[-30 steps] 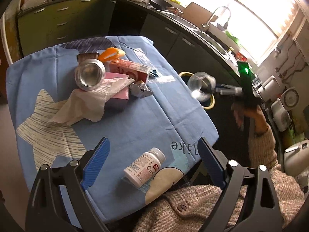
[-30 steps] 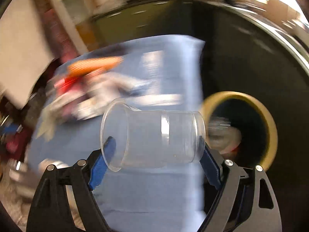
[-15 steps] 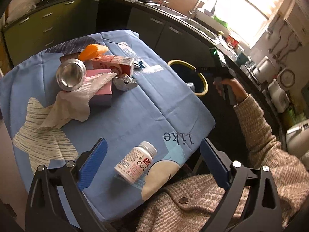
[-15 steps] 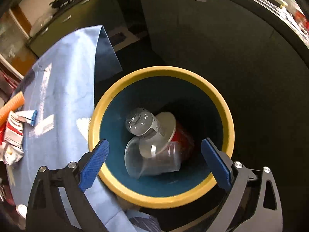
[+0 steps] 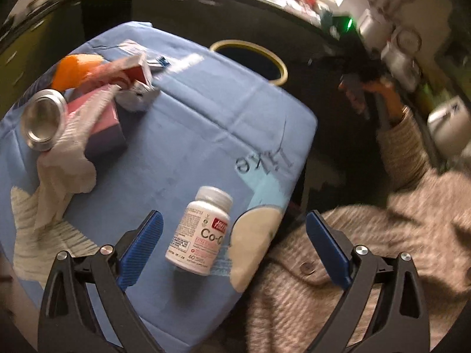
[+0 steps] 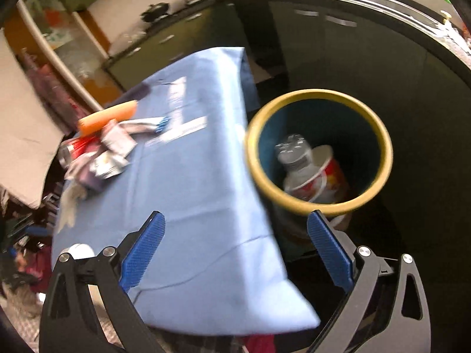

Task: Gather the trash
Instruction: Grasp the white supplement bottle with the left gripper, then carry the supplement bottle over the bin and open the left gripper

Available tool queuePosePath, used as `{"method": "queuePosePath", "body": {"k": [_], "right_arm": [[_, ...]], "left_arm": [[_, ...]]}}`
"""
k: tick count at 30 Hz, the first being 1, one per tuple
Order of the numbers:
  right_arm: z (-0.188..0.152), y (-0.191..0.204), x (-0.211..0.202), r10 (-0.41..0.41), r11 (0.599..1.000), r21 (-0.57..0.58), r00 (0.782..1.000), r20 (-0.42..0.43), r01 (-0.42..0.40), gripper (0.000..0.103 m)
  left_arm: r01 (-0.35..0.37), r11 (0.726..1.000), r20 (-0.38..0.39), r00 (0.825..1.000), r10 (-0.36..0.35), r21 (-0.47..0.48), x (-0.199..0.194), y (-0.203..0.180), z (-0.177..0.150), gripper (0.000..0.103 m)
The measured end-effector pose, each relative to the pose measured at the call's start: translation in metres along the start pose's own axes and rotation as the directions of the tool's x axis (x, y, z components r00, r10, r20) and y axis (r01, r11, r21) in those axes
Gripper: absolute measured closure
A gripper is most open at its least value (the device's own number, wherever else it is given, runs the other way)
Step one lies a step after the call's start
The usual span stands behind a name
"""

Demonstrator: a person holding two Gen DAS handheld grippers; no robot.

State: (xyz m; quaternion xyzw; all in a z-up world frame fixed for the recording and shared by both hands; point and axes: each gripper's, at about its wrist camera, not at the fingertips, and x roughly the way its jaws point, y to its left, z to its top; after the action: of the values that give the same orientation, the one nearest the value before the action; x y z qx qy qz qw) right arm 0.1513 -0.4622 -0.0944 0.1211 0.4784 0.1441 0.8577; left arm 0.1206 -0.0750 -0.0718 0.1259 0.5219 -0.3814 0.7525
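Observation:
A white pill bottle (image 5: 200, 232) lies on the blue tablecloth (image 5: 191, 135), just ahead of my open, empty left gripper (image 5: 234, 245). A heap of trash sits at the far left: a metal can (image 5: 42, 123), a crumpled paper towel (image 5: 64, 158), a pink box (image 5: 103, 126), a red carton (image 5: 129, 70) and an orange piece (image 5: 73, 69). The yellow-rimmed bin (image 6: 319, 153) stands beside the table and holds a clear bottle (image 6: 293, 154) and a red-and-white cup (image 6: 321, 176). My right gripper (image 6: 235, 248) is open and empty, near the bin and table edge.
Dark kitchen cabinets (image 6: 338, 53) run behind the bin. The person's knitted sleeve (image 5: 368, 264) fills the lower right of the left wrist view. The bin rim also shows in the left wrist view (image 5: 250, 58). Clutter lies on the floor left of the table (image 6: 26, 253).
The clear plastic cup left my right gripper and dropped into the bin; the right gripper then drew back from above the bin. My left gripper moved closer to the pill bottle.

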Motion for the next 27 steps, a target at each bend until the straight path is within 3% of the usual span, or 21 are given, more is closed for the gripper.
{"method": "queuePosePath", "body": {"k": [5, 8, 16, 23, 27], "right_arm": [[-0.011, 0.027, -0.008, 0.063, 0.997, -0.04, 0.998, 0.007, -0.063, 0.007], [-0.011, 0.035, -0.008, 0.084, 0.995, -0.058, 0.996, 0.004, -0.084, 0.007], [-0.014, 0.046, 0.0, 0.119, 0.99, -0.071, 0.993, -0.018, -0.12, 0.007], [-0.013, 0.044, 0.001, 0.129, 0.99, -0.062, 0.992, -0.015, -0.13, 0.007], [-0.015, 0.042, -0.002, 0.138, 0.989, -0.056, 0.99, -0.011, -0.139, 0.007]], "left_arm": [[-0.081, 0.99, -0.077, 0.993, 0.09, 0.117, 0.028, -0.004, -0.004, 0.01], [-0.09, 0.986, -0.097, 0.99, 0.104, 0.14, 0.038, -0.001, -0.005, 0.011], [-0.081, 0.988, -0.16, 0.982, 0.101, 0.129, 0.059, 0.016, -0.007, 0.049], [-0.099, 0.979, -0.149, 0.981, 0.126, 0.177, 0.061, 0.011, -0.012, 0.055], [-0.113, 0.982, -0.152, 0.979, 0.136, 0.15, 0.06, 0.014, -0.01, 0.056]]}}
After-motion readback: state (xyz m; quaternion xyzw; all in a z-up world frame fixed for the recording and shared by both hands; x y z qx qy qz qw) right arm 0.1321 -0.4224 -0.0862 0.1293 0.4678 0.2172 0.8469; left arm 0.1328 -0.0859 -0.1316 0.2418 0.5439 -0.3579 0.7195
